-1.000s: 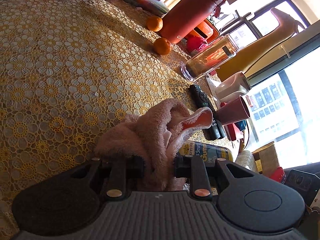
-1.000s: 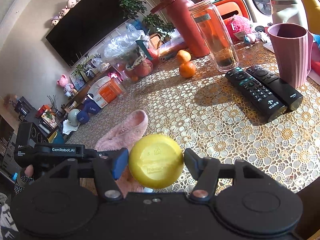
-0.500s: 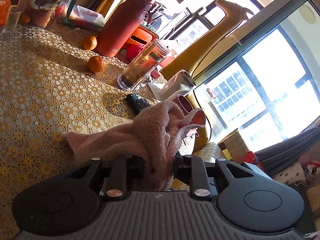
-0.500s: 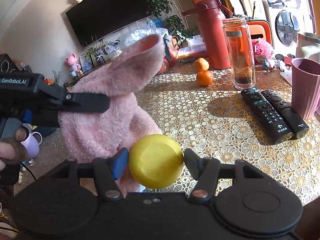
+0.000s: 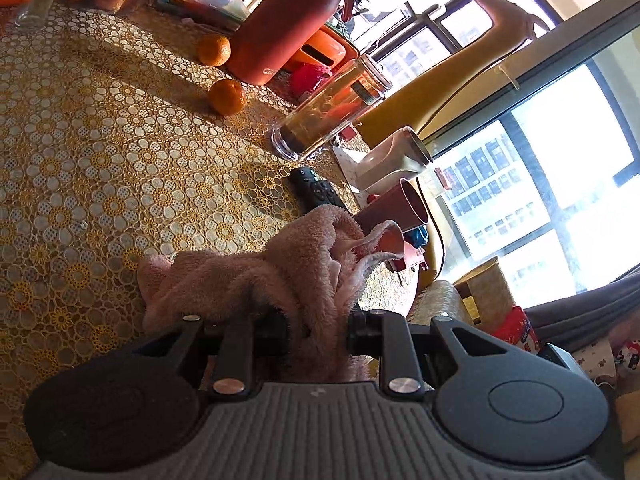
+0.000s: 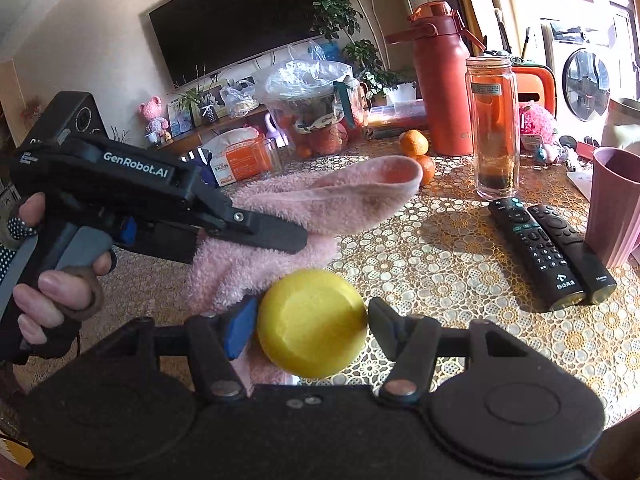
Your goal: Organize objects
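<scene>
While clamped by the left gripper (image 6: 280, 236), pink sock (image 6: 340, 196) extends rightward.

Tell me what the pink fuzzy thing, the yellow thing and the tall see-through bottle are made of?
The pink fuzzy slipper, clamped in the left gripper, looks like soft plush fleece: shaggy, matte fibres and a floppy shape. The yellow round object in the right gripper seems smooth matte plastic, perhaps a lid; no shine or grain. The tall bottle looks like clear glass, though it could be hard plastic.
</scene>
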Motion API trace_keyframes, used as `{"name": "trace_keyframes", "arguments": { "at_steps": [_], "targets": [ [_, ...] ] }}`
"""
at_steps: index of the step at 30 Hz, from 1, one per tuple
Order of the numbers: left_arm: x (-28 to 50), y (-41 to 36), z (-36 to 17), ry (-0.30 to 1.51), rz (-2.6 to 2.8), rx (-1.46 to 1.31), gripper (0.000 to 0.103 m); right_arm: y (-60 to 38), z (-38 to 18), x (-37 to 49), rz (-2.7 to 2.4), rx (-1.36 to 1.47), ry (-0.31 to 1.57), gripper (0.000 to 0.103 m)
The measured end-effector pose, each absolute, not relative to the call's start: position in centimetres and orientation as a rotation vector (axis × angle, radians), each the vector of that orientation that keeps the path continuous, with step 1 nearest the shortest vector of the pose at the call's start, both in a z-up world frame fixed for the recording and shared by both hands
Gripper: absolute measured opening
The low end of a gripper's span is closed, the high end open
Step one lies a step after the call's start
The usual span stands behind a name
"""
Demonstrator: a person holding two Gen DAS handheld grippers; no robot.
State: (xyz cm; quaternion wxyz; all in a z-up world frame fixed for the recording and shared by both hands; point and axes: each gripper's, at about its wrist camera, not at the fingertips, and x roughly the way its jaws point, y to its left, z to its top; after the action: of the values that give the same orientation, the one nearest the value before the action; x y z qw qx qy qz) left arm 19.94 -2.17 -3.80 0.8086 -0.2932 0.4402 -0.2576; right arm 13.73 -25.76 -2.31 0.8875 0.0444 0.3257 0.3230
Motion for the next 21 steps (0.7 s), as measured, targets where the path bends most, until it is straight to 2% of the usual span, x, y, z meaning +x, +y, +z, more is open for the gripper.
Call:
{"name": "trace_keyframes", "arguments": {
  "at_steps": [14,21],
  "targets": [
    [19.4,1.5,-6.9,0.993,-0.416,-0.645,0.024,-23.6,-2.0,11.1,0.700,-0.115,0.597,0.061],
    [18.8,1.9,-6.8,0.990,-0.398,-0.615,0.024,-23.0,-1.8,10.6,0.707,-0.169,0.567,0.061]
  ]
}}
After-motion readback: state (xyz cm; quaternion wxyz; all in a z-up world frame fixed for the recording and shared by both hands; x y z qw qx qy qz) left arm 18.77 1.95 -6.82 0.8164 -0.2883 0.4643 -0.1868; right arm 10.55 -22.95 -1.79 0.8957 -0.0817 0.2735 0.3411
